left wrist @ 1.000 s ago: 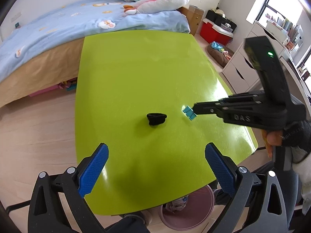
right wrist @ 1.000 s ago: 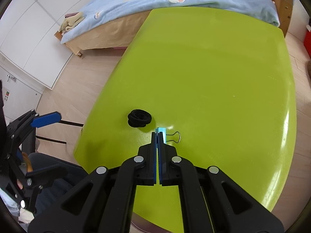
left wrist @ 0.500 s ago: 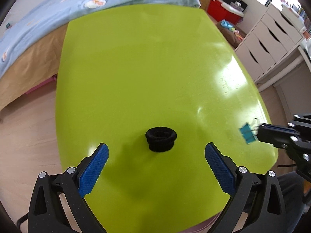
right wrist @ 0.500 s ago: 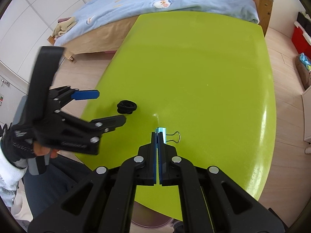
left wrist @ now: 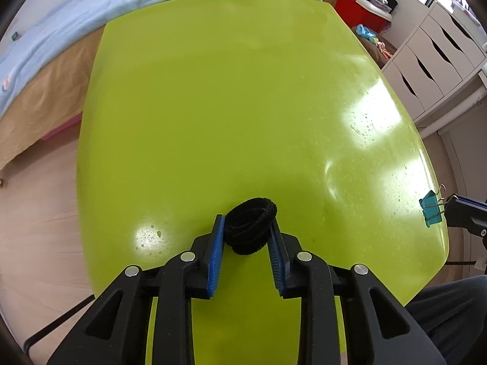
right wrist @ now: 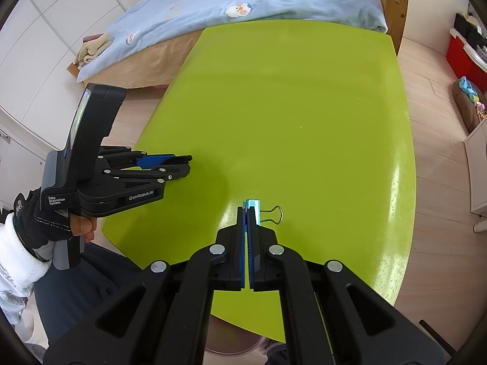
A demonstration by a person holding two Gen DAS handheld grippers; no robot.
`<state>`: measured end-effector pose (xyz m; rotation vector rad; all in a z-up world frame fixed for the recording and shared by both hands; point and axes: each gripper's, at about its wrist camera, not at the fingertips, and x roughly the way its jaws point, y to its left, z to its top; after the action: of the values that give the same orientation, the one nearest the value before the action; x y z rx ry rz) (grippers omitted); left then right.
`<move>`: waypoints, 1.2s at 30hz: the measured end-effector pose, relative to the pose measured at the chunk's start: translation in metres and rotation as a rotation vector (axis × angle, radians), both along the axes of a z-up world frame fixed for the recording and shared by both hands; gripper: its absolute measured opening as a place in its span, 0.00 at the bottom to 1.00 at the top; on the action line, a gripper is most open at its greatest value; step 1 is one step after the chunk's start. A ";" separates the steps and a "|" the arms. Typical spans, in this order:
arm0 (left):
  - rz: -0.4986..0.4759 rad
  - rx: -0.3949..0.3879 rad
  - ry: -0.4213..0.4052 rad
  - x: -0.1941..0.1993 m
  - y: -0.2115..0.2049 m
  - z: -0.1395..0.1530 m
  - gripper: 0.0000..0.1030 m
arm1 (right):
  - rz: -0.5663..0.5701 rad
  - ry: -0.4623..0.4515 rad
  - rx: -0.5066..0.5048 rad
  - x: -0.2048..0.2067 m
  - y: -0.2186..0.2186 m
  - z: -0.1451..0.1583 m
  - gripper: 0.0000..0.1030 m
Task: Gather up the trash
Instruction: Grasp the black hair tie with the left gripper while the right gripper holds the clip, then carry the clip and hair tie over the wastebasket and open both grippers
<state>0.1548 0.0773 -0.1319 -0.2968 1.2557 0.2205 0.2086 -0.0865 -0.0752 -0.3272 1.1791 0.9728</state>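
A fuzzy black hair tie [left wrist: 252, 225] (coiled loops) is pinched by the left gripper [left wrist: 247, 228], jaws just closed. A teal binder clip [right wrist: 253, 210] is clamped in the right gripper [right wrist: 247, 213].

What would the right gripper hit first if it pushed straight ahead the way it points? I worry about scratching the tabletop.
Probably the green table itself: the right gripper, shut on the blue binder clip, points steeply down at bare tabletop; height above it is unclear.

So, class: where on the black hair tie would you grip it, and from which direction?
Come from above and pinch across its outer sides. The black hair tie lies flat on the green table as a soft coiled ring, so opposite edges squeeze together easily. The left gripper has just been closing on it this way.
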 end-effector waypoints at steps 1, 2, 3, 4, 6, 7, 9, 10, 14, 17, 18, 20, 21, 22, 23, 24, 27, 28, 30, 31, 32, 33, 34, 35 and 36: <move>-0.002 0.001 -0.005 -0.002 0.000 0.002 0.25 | -0.001 -0.002 0.001 -0.001 0.000 0.000 0.01; -0.003 0.001 -0.011 -0.004 0.000 0.004 0.24 | -0.002 -0.004 0.002 -0.001 0.000 0.000 0.01; -0.005 0.001 -0.016 -0.005 0.000 0.006 0.24 | -0.002 -0.008 0.001 -0.002 0.000 0.001 0.01; -0.010 0.005 -0.025 -0.008 -0.001 0.009 0.24 | -0.001 -0.015 0.000 -0.004 0.000 0.002 0.01; -0.026 0.015 -0.041 -0.013 -0.006 0.017 0.23 | 0.001 -0.025 -0.001 -0.006 0.001 0.005 0.01; -0.033 0.020 -0.052 -0.015 -0.008 0.023 0.23 | 0.003 -0.035 -0.001 -0.009 0.001 0.007 0.01; -0.051 0.034 -0.076 -0.022 -0.014 0.034 0.23 | 0.007 -0.057 0.000 -0.013 0.000 0.013 0.01; -0.063 0.043 -0.093 -0.027 -0.018 0.043 0.23 | 0.008 -0.065 0.001 -0.016 0.000 0.016 0.01; -0.096 0.061 -0.149 -0.047 -0.034 0.071 0.23 | 0.017 -0.109 0.008 -0.028 -0.005 0.031 0.01; -0.113 0.069 -0.188 -0.064 -0.044 0.090 0.23 | 0.021 -0.137 0.017 -0.039 -0.012 0.043 0.01; -0.120 0.071 -0.203 -0.071 -0.049 0.097 0.23 | 0.023 -0.143 0.022 -0.043 -0.015 0.047 0.01; -0.132 0.079 -0.225 -0.085 -0.059 0.107 0.23 | 0.030 -0.159 0.026 -0.053 -0.020 0.054 0.01; -0.138 0.083 -0.235 -0.091 -0.063 0.112 0.23 | 0.034 -0.167 0.029 -0.058 -0.024 0.057 0.01; -0.146 0.088 -0.250 -0.100 -0.069 0.118 0.23 | 0.036 -0.173 0.033 -0.064 -0.028 0.060 0.01; -0.151 0.087 -0.259 -0.105 -0.071 0.123 0.23 | 0.037 -0.174 0.037 -0.069 -0.032 0.063 0.01; -0.156 0.088 -0.271 -0.112 -0.075 0.127 0.23 | 0.039 -0.177 0.045 -0.076 -0.037 0.066 0.01; -0.165 0.083 -0.294 -0.130 -0.086 0.135 0.23 | 0.047 -0.188 0.055 -0.094 -0.048 0.072 0.01; -0.169 0.079 -0.301 -0.138 -0.090 0.137 0.23 | 0.050 -0.189 0.061 -0.101 -0.053 0.073 0.01; -0.172 0.070 -0.310 -0.146 -0.096 0.138 0.23 | 0.054 -0.189 0.069 -0.112 -0.062 0.076 0.01; -0.173 0.063 -0.313 -0.152 -0.099 0.138 0.23 | 0.056 -0.187 0.073 -0.118 -0.066 0.077 0.01; -0.174 0.059 -0.314 -0.157 -0.101 0.138 0.23 | 0.059 -0.185 0.077 -0.124 -0.069 0.078 0.01; -0.174 0.056 -0.316 -0.162 -0.104 0.137 0.23 | 0.062 -0.183 0.080 -0.130 -0.074 0.079 0.01; -0.173 0.050 -0.319 -0.167 -0.107 0.137 0.23 | 0.064 -0.183 0.082 -0.135 -0.077 0.079 0.01; -0.173 0.045 -0.320 -0.172 -0.110 0.137 0.23 | 0.065 -0.179 0.084 -0.138 -0.079 0.079 0.01; -0.173 0.040 -0.321 -0.177 -0.112 0.136 0.23 | 0.069 -0.169 0.090 -0.144 -0.084 0.079 0.01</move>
<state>-0.0219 -0.0351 0.0045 -0.1787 0.9513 0.0459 0.0645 -0.1701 0.0041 -0.3727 0.9736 1.0339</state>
